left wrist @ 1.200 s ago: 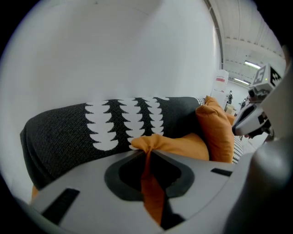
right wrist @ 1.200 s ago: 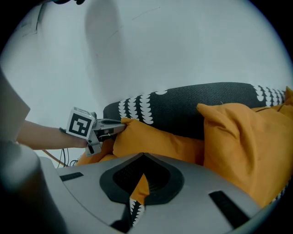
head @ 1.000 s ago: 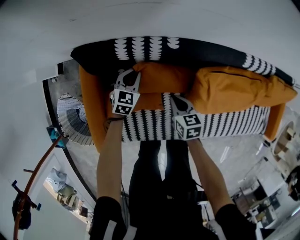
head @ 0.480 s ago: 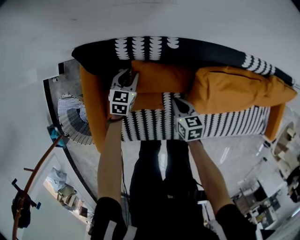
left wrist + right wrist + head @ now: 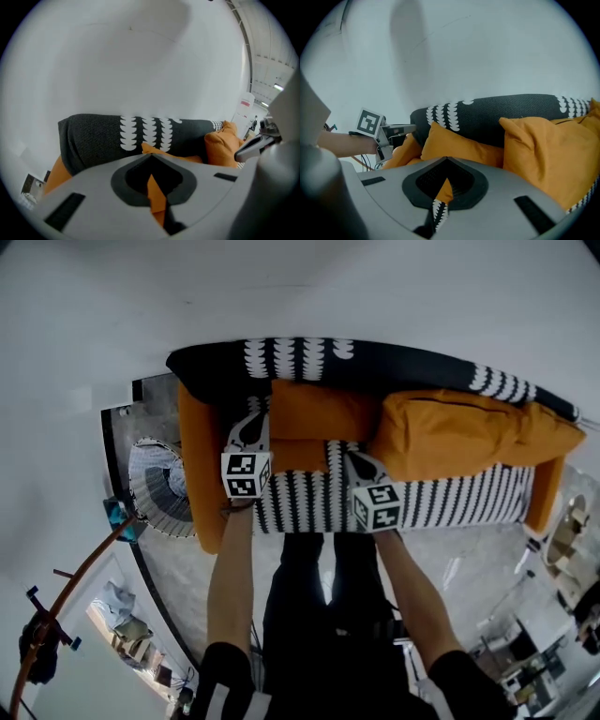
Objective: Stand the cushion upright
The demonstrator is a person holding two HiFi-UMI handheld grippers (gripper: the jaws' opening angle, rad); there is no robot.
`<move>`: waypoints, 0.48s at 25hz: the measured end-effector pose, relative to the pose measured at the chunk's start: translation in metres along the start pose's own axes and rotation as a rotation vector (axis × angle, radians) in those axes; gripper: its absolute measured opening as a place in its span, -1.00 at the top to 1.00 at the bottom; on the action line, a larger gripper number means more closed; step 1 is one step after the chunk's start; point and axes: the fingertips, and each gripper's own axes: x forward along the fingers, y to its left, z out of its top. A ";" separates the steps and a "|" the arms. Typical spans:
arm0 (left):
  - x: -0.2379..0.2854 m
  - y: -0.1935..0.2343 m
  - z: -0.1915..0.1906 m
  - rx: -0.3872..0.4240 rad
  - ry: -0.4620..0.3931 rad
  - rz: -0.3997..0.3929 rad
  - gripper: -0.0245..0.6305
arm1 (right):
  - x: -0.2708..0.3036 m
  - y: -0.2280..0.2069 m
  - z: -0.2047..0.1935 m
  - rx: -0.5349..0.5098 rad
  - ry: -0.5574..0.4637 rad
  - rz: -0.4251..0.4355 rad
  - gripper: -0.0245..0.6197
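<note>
left gripper (image 5: 253,421) jaws, just done closing, are pinching the cushion (image 5: 319,409) corner; right gripper (image 5: 360,461) is clamping its other end.

An orange sofa (image 5: 547,486) has a white wall (image 5: 281,287) rising right behind its dark backrest (image 5: 403,362), so there is no approach from the rear. A small orange cushion (image 5: 319,413) lies along the foot of the backrest, left of centre. A much larger orange cushion (image 5: 459,432) fills the right part of the seat and meets the small one's right end, closing that side. On the left, the raised armrest (image 5: 192,442) leaves only a narrow gap. The striped seat (image 5: 450,498) in front of both cushions lies open from the front edge, as does the air above them. A round ribbed object (image 5: 157,486) stands on the floor beyond the left armrest.
</note>
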 end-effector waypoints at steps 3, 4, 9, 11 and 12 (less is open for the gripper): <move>-0.011 -0.012 0.008 -0.042 -0.008 0.024 0.93 | -0.007 -0.005 0.009 -0.004 -0.005 0.000 0.94; -0.016 -0.016 0.012 -0.047 -0.011 0.034 0.93 | -0.009 -0.005 0.012 -0.005 -0.006 0.001 0.94; -0.051 -0.042 0.036 -0.081 -0.060 0.071 0.93 | -0.028 0.002 0.022 -0.025 -0.031 0.007 0.94; -0.065 -0.055 0.044 -0.089 -0.069 0.084 0.93 | -0.039 0.007 0.029 -0.033 -0.039 0.004 0.94; -0.072 -0.061 0.047 -0.095 -0.070 0.089 0.93 | -0.045 0.010 0.031 -0.040 -0.041 0.003 0.94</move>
